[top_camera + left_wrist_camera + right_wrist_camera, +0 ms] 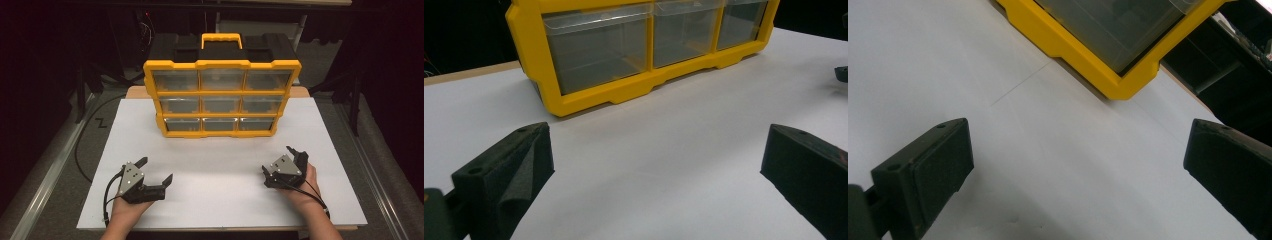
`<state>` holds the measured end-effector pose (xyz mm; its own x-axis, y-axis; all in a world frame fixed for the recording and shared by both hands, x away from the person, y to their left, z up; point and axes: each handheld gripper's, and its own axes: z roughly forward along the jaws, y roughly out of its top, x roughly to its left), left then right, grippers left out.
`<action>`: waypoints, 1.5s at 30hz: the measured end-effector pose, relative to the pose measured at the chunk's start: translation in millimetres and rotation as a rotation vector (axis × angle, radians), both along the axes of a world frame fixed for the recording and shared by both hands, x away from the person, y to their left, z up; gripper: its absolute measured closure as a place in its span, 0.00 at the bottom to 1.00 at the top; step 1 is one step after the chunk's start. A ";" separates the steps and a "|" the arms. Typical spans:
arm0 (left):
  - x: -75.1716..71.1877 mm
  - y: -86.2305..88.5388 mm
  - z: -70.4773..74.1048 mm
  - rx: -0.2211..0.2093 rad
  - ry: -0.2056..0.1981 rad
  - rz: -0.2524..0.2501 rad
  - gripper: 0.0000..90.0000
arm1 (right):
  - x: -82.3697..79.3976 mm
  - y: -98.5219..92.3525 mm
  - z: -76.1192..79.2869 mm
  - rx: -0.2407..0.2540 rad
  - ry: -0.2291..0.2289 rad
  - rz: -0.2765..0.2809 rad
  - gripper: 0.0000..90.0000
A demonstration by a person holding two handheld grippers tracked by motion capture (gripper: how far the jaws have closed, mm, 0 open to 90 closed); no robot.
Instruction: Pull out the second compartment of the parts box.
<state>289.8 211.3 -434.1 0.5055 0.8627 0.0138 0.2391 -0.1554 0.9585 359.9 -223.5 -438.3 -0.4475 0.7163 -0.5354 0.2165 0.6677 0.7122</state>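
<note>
A white table (220, 165) in a dark room carries a yellow drawer organizer (221, 97) upright at its far middle. Nearer, well apart, left gripper (156, 171) and right gripper (280, 162) rest with jaws spread wide, holding nothing.

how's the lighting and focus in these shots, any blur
High view: the white table is lit evenly, surroundings dark, slightly soft overall. Left gripper view: the organizer is fairly sharp, near fingers soft. Right gripper view: tilted, the organizer corner casts a thin shadow.

Dark lab-like recording bay: white-topped table (320, 150), black surrounds, floor cables (82, 150).
</note>
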 end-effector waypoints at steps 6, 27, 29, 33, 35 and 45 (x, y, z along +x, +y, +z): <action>0.0 -0.2 -0.1 -0.003 -0.001 0.002 0.01 | -1.1 1.8 -0.4 -0.048 -0.020 0.003 0.01; -0.1 0.7 0.2 -0.006 -0.003 0.004 0.01 | -10.9 17.2 -0.8 -0.280 -0.104 0.065 0.01; -0.1 0.7 0.2 -0.005 -0.003 0.004 0.02 | -12.5 19.7 -0.8 -0.297 -0.112 0.071 0.01; -0.4 1.0 0.4 -0.006 -0.005 0.004 0.02 | -15.0 24.2 -0.4 -0.357 -0.137 0.096 0.01; -0.4 1.0 0.5 -0.006 -0.005 0.004 0.02 | -16.1 25.4 -0.6 -0.359 -0.133 0.099 0.01; -0.4 1.1 0.6 -0.007 -0.005 0.004 0.02 | -23.8 36.2 -0.5 -0.497 -0.200 0.143 0.01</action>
<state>289.4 212.5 -433.6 0.5021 0.8647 0.0104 0.2348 -0.1479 0.9607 336.2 -187.4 -438.8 -0.3772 0.2951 -0.8778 -0.0082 0.9468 0.3218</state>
